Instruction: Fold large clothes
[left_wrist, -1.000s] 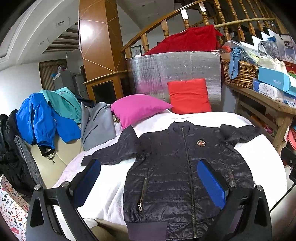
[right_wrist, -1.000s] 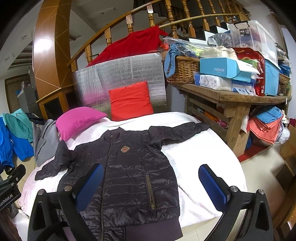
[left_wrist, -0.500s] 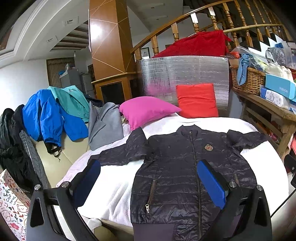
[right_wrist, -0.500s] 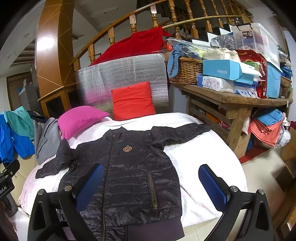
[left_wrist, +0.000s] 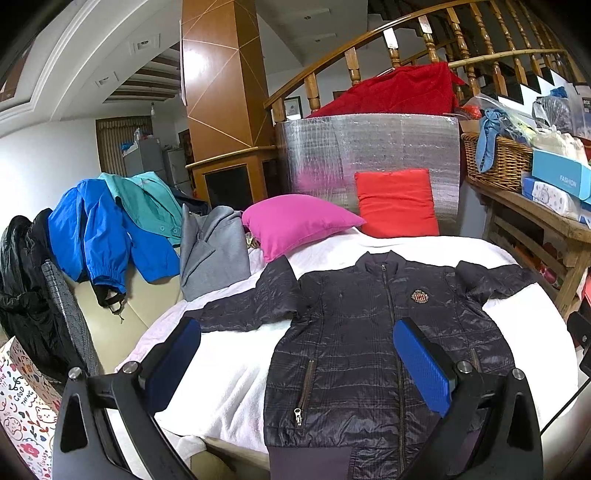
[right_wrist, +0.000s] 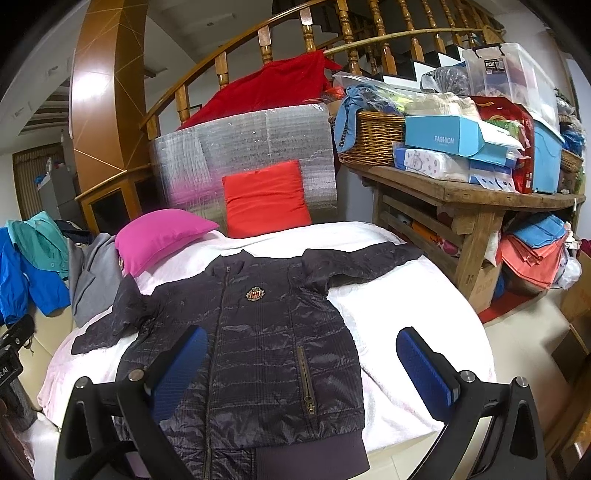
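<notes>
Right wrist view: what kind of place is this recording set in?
Most likely a lived-in home, a room beside a staircase. A jacket lies flat on a white-covered bed with pillows, and a wooden bench holds boxes and a basket.

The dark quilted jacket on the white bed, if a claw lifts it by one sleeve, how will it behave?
The dark quilted jacket lies flat and rumpled at the sleeves, so it probably hangs limp and trails. Its thin puffy quilting suggests it is light for its size. The shiny shell may slip between pads, and it could slide on the white bed cover.
</notes>
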